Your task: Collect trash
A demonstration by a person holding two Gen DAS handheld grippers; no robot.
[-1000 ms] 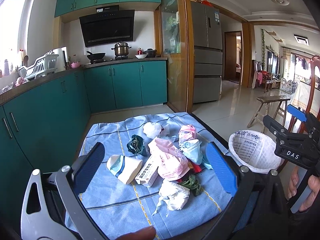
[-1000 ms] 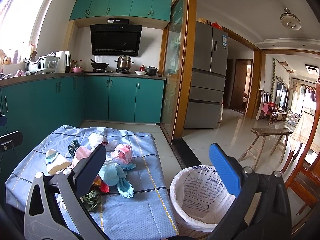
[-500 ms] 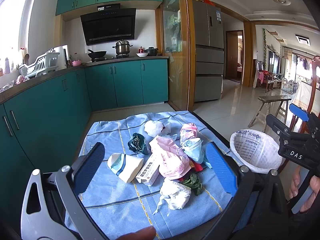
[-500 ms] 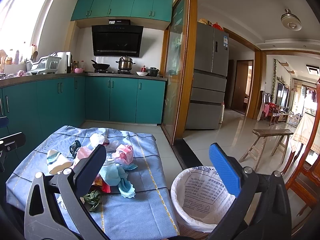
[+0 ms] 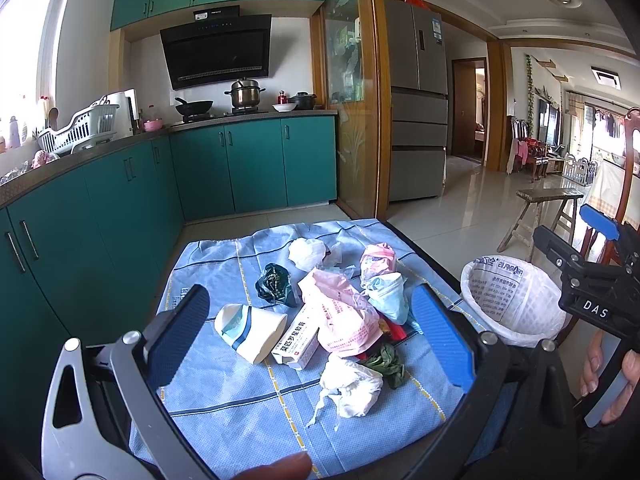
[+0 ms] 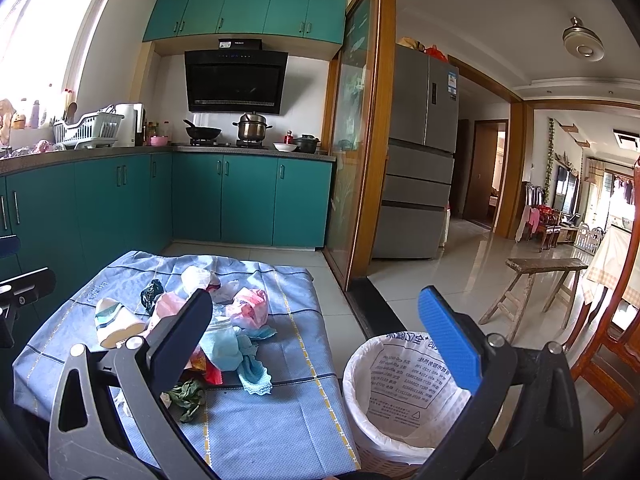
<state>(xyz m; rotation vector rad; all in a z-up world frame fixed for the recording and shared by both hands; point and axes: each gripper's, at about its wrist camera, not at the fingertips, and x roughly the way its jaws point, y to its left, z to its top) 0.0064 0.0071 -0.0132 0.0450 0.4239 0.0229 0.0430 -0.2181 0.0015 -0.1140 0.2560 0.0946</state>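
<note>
Teal kitchen cabinets [image 5: 256, 168] sit unchanged; both the left hand-held gripper [image 5: 308, 340] and right hand-held gripper [image 6: 320, 344] remain spread wide and empty, barely shifted above the trash pile [image 5: 340, 312].

Daylight pours through the blown-out white window [image 5: 28, 40] on the left, leaving the room bright and evenly lit. The glossy pale floor tiles [image 6: 452, 264] carry soft glare. Both views bend strongly at the edges, with dark rounded corners. The blue checked tablecloth [image 5: 256, 412] shows crisp, with only faint shadows.
</note>
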